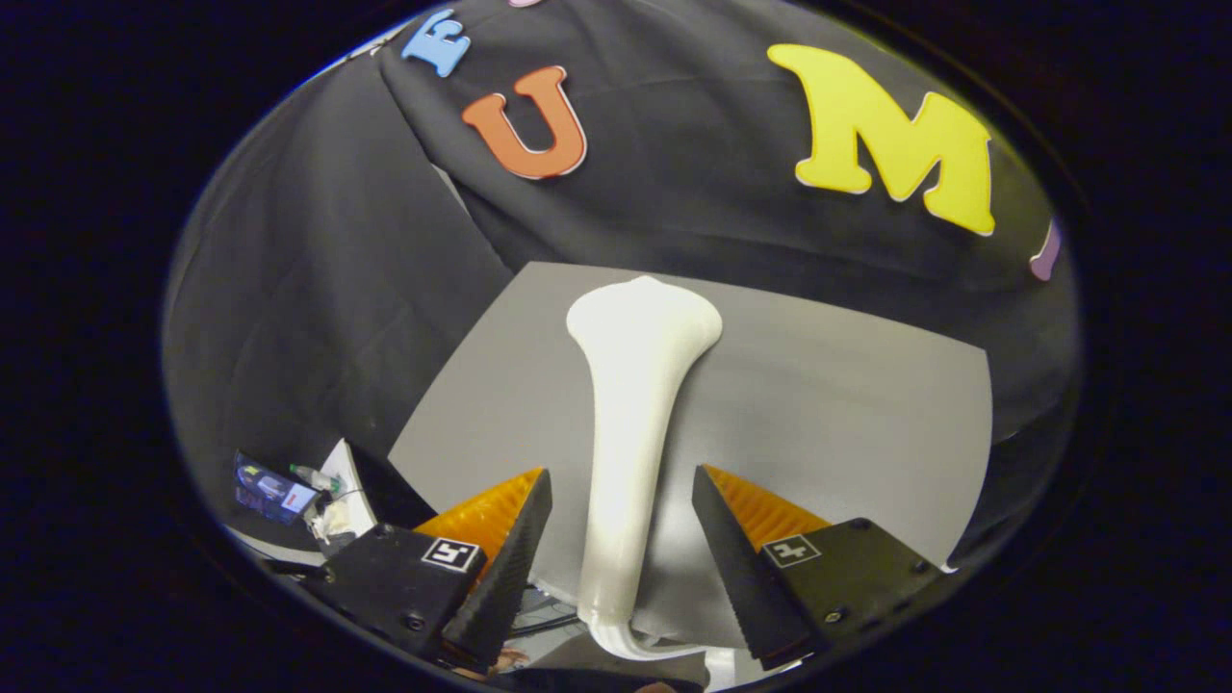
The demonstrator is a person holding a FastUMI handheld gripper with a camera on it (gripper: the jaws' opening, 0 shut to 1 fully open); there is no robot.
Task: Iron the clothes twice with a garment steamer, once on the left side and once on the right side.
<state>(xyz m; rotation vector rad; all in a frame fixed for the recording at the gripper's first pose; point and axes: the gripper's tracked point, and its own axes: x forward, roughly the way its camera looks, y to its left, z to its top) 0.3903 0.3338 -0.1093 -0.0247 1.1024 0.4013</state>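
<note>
Right, quick note from the gripper (621, 525). My two fingers are spread wide w/ a clear gap each side, and nothing's pinched yet. The garment steamer (630, 404) lies betw. them: its slim white handle runs straight up the middle of the gap, touching neither finger as far as I can tell, and its flared head sits well beyond my tips, pointing toward the booth wall. A pale hose or cord curls off the handle's near end, just below my fingers.

The steamer rests on a flat grey sheet (828, 423). Can't say if that's the clothes to iron or just a board or mat; no seams or collar to go by.

Step in hand, my read: lining up to grab the steamer. No steaming pass done on either side yet, so the task's barely begun.

Next move calls for closing both fingers evenly on the narrow part of the handle. It's smooth, round and tapered, so prob. slippery; a grip too far back could let the heavy head tip down. Then lift and carry the head to the left side for pass one, right side for pass two, watching the hose doesn't snag.

Off beside my left finger there's desk clutter (289, 491), too small to make out.
</note>
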